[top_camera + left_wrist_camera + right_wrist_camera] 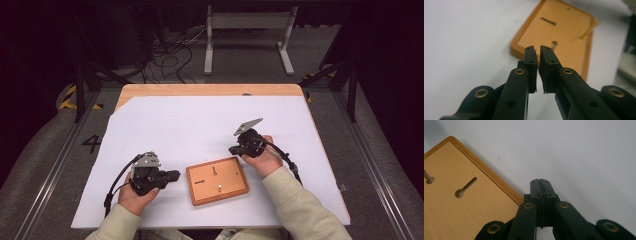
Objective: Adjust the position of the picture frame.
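The wooden tray (217, 180) lies flat on the white sheet (200, 125), near the person's edge of the table and between the two grippers. Its floor carries two dark keyhole-shaped slots (200, 182) and a small pale peg (219, 187); from above these are too small to make out well. In the left gripper view the tray's far corners are blurred and a yellowish streak (590, 29) crosses its right rim, too smeared to identify. In the right gripper view the tray (456, 202) is cut off by the left and bottom edges. The left gripper (172, 175) rests just beside the tray's left rim, its jaws nearly together with a thin gap between the pads and nothing in it. The right gripper (233, 149) hovers just beyond the tray's far right corner, its jaws pressed together on nothing. The sheet covers most of a wooden tabletop (210, 89). Beyond lie grey floor, tangled cables (165, 57), a white metal stand (247, 35) and darkness.
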The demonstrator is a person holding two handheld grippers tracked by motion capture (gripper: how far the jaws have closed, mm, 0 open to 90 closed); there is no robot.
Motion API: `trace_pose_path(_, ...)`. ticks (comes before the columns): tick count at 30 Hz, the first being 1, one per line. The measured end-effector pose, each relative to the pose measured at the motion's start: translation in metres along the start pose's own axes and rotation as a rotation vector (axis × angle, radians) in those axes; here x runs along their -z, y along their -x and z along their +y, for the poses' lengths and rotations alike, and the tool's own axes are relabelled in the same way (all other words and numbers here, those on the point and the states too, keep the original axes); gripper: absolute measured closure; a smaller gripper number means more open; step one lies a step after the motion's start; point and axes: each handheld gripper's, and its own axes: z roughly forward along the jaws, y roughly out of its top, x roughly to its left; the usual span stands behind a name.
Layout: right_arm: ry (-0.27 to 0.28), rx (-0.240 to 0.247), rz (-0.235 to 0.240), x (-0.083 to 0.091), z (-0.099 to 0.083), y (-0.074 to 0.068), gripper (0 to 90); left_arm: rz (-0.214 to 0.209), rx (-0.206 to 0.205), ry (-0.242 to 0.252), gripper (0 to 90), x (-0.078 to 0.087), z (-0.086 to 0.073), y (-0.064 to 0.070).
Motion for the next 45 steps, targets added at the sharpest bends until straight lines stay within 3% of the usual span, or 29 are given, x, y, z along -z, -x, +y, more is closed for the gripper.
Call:
trace_pose_path(8,0.071,-0.026,0.01,0.021,-0.014,0.002,90.0,-0.04,-0.067,-0.034,89.2,-0.004,0.003,0.018)
trace_pose_path(9,0.081,-0.034,0.006,0.025,-0.017,0.005,90.0,-0.049,-0.111,-0.058,89.5,-0.006,0.005,0.023)
trace_pose_path(12,0.094,-0.047,0.005,0.03,-0.019,0.007,90.0,-0.066,-0.139,-0.079,89.7,-0.009,0.006,0.028)
trace_pose_path(13,0.095,-0.052,0.006,0.031,-0.02,0.008,90.0,-0.097,-0.162,-0.105,89.8,-0.013,0.007,0.031)
trace_pose_path(27,0.116,-0.101,0.015,0.037,-0.028,0.017,90.0,-0.231,-0.249,-0.271,89.8,-0.041,0.008,0.049)
trace_pose_path(35,0.113,-0.11,0.016,0.036,-0.031,0.019,90.0,-0.232,-0.271,-0.349,89.8,-0.061,0.004,0.052)
trace_pose_path(41,0.118,-0.119,0.013,0.038,-0.032,0.02,90.0,-0.223,-0.29,-0.345,89.8,-0.063,0.004,0.053)
trace_pose_path(42,0.12,-0.117,0.014,0.039,-0.033,0.02,90.0,-0.203,-0.311,-0.341,89.8,-0.064,0.004,0.054)
trace_pose_path(45,0.121,-0.123,0.011,0.04,-0.034,0.02,90.0,-0.16,-0.313,-0.332,89.9,-0.063,0.005,0.052)
